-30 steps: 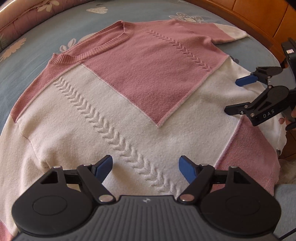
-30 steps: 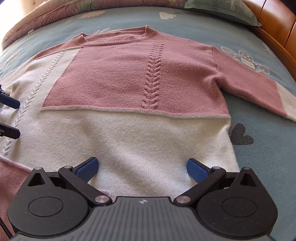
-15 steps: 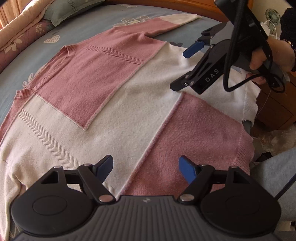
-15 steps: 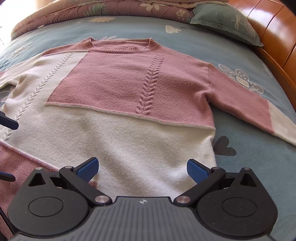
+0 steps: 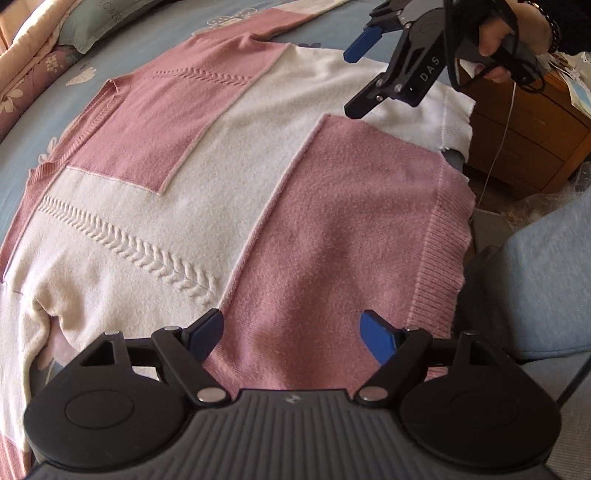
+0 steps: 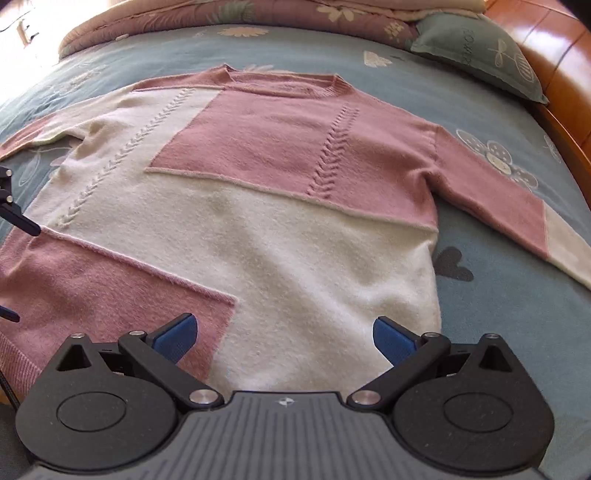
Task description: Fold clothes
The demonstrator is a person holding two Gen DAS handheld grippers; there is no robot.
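Observation:
A pink and cream knit sweater (image 5: 221,177) lies flat, front up, on the blue bed, with both sleeves spread out (image 6: 295,240). My left gripper (image 5: 291,332) hovers over the pink lower panel near the ribbed hem. Its jaws are opening and nothing is between them. My right gripper (image 6: 282,336) stands open and empty above the cream lower part of the sweater, near the hem. In the left wrist view the right gripper (image 5: 354,79) hangs over the cream hem corner, held by a hand (image 5: 506,33). The left gripper's fingers (image 6: 18,221) show at the left edge of the right wrist view.
A green pillow (image 6: 480,51) and a folded floral quilt (image 6: 221,14) lie at the head of the bed. A wooden bed frame (image 6: 554,74) runs along the right side. A wooden nightstand (image 5: 517,140) and the person's grey-blue leg (image 5: 546,277) are beyond the hem edge.
The left gripper has moved along the hem from the cream cable panel to the pink lower panel. The right gripper has risen and pulled back, so more of the sweater shows.

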